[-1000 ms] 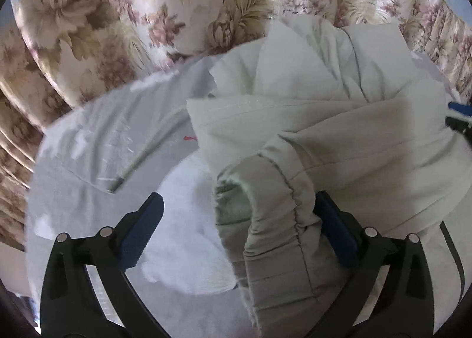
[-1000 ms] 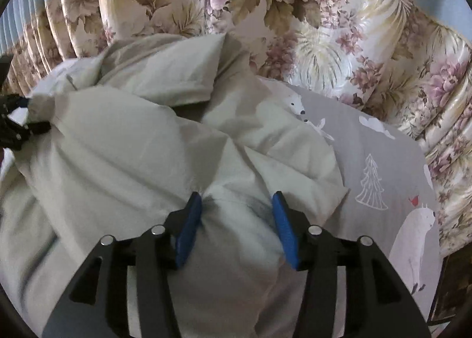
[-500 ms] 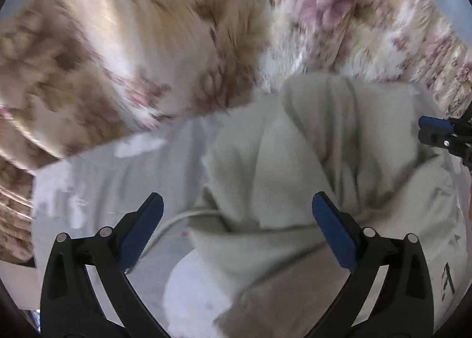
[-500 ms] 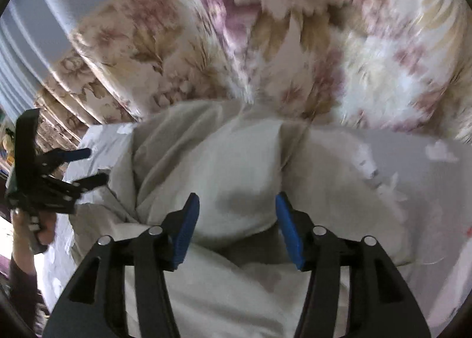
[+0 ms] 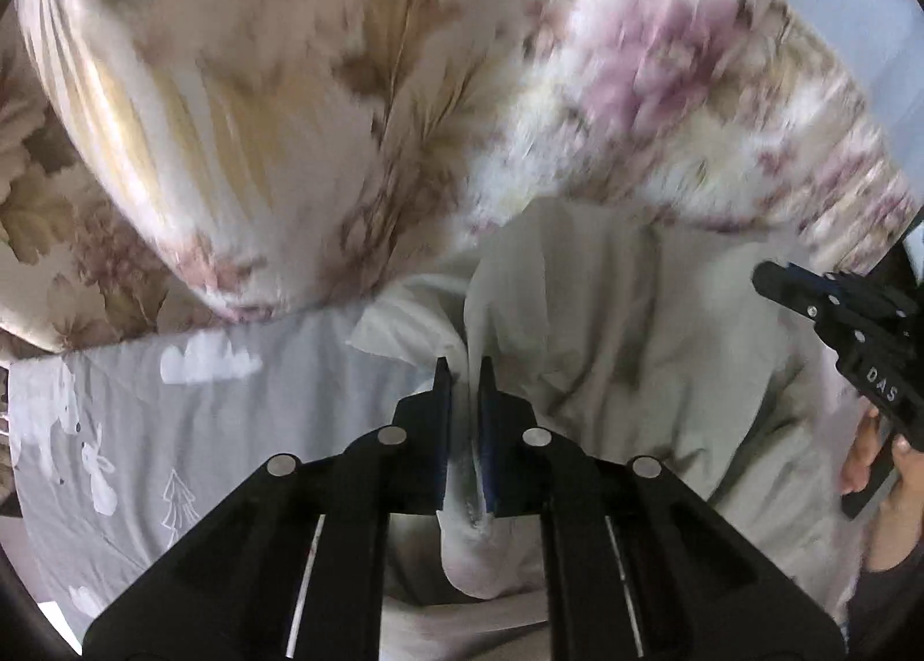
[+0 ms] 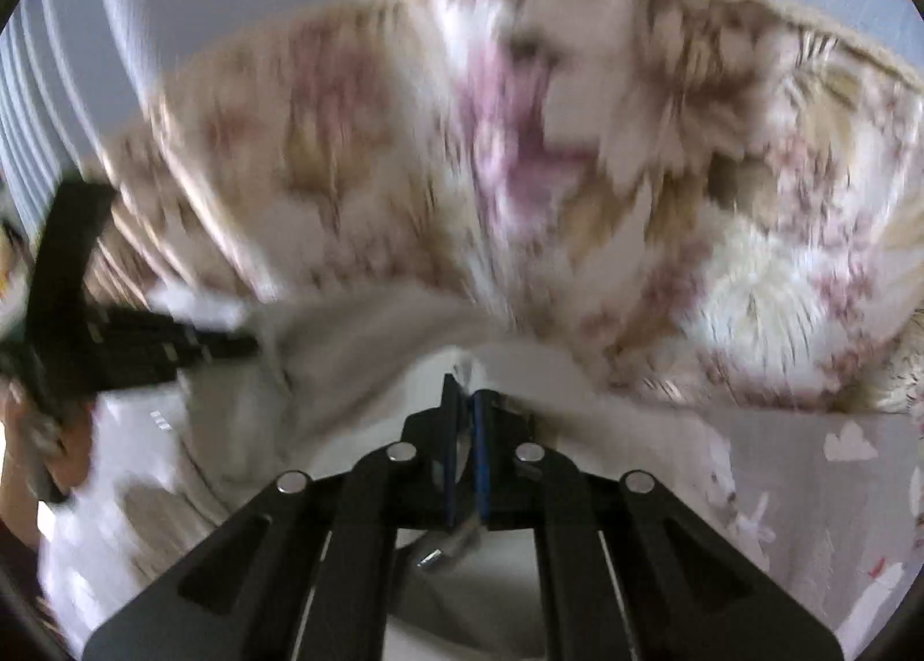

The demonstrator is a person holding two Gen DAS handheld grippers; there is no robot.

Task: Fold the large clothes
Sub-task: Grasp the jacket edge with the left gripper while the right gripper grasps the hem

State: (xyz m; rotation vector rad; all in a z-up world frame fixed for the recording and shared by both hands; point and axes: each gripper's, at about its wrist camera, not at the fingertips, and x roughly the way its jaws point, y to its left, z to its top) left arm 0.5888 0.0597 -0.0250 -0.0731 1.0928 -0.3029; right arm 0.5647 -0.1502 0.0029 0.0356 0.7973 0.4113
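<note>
- On the bed, a pale grey-green garment (image 5: 623, 349) lies bunched on the grey bedsheet (image 5: 231, 418), which is printed with white clouds, trees and animals.
- The garment sits toward the far edge of the bed, its far folds against the floral quilt (image 5: 404, 83) that rises behind it.
- The left gripper (image 5: 462, 372) has its jaws closing on a fold of the garment; the blue pads press on the cloth from both sides, and a loop of fabric hangs below them.
- The right gripper (image 6: 466, 392) has its jaws drawn almost together on an edge of the same garment, a thin strip of cloth pinched between the blue pads.
- In the left wrist view the right gripper shows at the right edge, held in the person's hand (image 5: 878, 459) beside a dark sleeve.
- In the right wrist view the left gripper shows at the left edge, heavily blurred.
- Both views are smeared, mostly in the quilt; its pattern is hard to make out in the right wrist view.
</note>
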